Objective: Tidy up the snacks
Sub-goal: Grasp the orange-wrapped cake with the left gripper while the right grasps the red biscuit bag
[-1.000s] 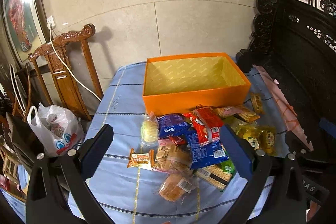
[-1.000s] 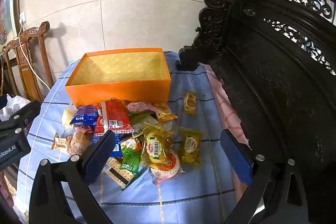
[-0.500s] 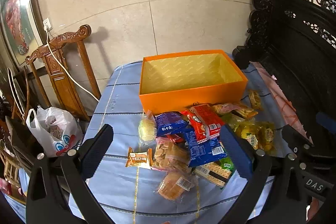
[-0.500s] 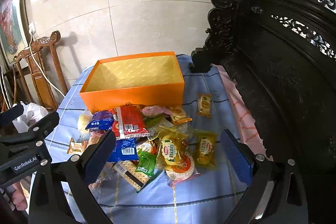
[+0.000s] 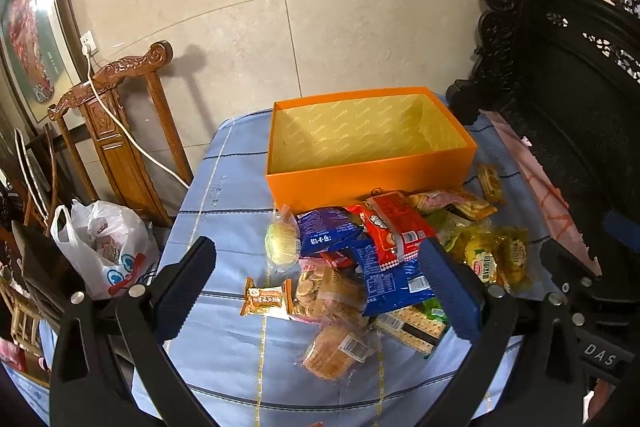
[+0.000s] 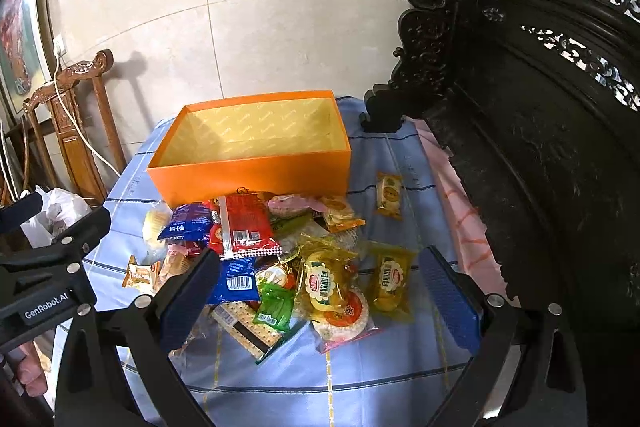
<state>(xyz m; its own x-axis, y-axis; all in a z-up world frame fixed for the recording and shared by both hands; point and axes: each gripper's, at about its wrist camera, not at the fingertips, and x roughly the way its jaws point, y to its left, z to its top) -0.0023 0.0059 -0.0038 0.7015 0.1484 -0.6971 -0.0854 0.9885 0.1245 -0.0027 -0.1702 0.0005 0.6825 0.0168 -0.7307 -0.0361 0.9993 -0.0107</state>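
Your snack pile (image 5: 372,267) sits heaped on the blue tablecloth (image 5: 224,359), right against the near wall of the orange box (image 5: 372,179). The box is open-topped, nothing inside but its yellow lining. At the top of the heap, a red packet (image 6: 244,223) leans close to the box front, with a blue packet (image 5: 326,231) just beside it on the left. A second, bigger blue packet (image 5: 394,281) lies below them. On the left edge you've got a small orange wrapper (image 5: 266,301) lying apart from the clear bag of round biscuits (image 5: 330,297). Over on the right, two yellow packets (image 6: 356,281) lie side by side, and one small yellow packet (image 6: 389,195) sits alone, well apart, near the box's right corner. Your left gripper (image 5: 320,291) hangs above the pile, jaws spread wide, gripping nothing. Your right gripper (image 6: 320,299) is the same: fingers wide apart, empty, hovering over the yellow side. A carved wooden chair (image 5: 116,131) stands off to the left with a white plastic bag (image 5: 104,247) at its foot; dark carved furniture (image 6: 540,131) fills the right.
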